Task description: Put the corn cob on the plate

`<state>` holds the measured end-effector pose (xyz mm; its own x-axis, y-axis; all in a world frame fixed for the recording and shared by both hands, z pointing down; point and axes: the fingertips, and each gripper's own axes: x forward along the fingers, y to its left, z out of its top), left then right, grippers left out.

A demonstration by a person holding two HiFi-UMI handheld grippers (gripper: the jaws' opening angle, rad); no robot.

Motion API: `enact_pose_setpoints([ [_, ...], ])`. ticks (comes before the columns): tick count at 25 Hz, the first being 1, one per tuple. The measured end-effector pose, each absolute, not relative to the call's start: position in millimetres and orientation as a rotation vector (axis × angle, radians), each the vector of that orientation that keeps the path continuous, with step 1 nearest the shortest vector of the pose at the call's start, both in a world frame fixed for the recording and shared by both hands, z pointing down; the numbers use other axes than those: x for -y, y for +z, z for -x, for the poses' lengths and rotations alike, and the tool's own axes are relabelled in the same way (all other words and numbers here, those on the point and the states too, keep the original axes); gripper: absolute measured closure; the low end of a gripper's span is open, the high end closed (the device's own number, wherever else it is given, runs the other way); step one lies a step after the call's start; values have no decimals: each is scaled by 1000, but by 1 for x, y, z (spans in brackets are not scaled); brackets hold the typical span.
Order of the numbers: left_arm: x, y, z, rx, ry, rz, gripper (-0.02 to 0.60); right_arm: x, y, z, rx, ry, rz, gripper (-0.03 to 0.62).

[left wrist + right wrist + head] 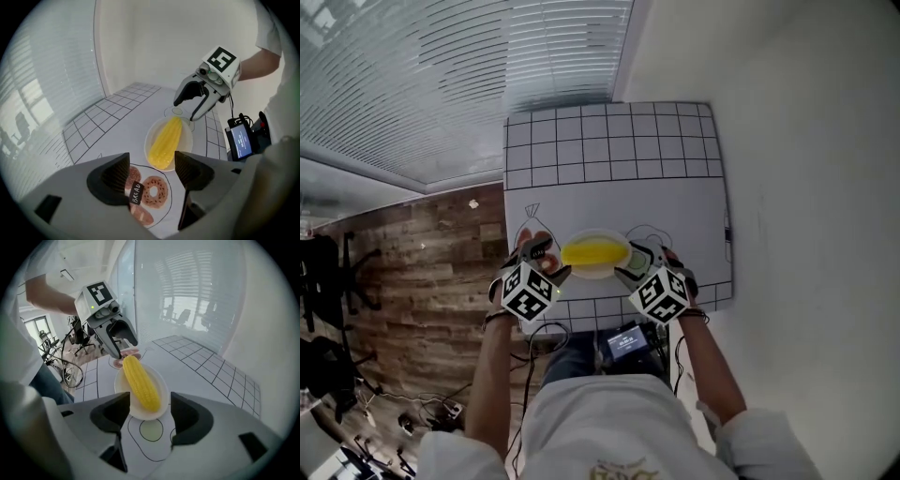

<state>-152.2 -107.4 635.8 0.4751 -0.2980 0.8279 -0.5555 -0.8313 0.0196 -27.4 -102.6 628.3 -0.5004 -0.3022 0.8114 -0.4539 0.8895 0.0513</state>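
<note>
A yellow corn cob [593, 251] lies lengthwise on a small white plate [598, 270] near the front of the table mat. The cob [165, 142] and plate [186, 140] show ahead of the jaws in the left gripper view, and the cob [140, 382] on its plate [160, 380] likewise in the right gripper view. My left gripper [555, 263] hangs just left of the plate, open and empty. Off the plate's right side is my right gripper [628, 265], open too, with nothing between its fingers. Neither gripper touches the cob.
The white mat [619, 187] with a black grid and drawn food pictures covers the table; a bread drawing [145, 194] lies under the left gripper. A small screen device [625, 344] with cables sits at the person's lap. Wooden floor [422, 272] lies to the left.
</note>
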Motion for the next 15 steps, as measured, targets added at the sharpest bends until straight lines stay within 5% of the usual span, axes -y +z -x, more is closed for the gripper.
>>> enact_pose_setpoints([
  [5,108,619,147,840,1146,-2453,293,101,614,34,2161,223,-624,339],
  [8,112,601,151,994,1107,-2502,573,108,594,34,2188,169,-741,505],
  [10,113,587,151,1065,1013,-2508,574,110,580,34,2212,153,-798,586],
  [15,118,545,156,1210,752,-2514,574,110,547,31,2271,147,-912,586],
])
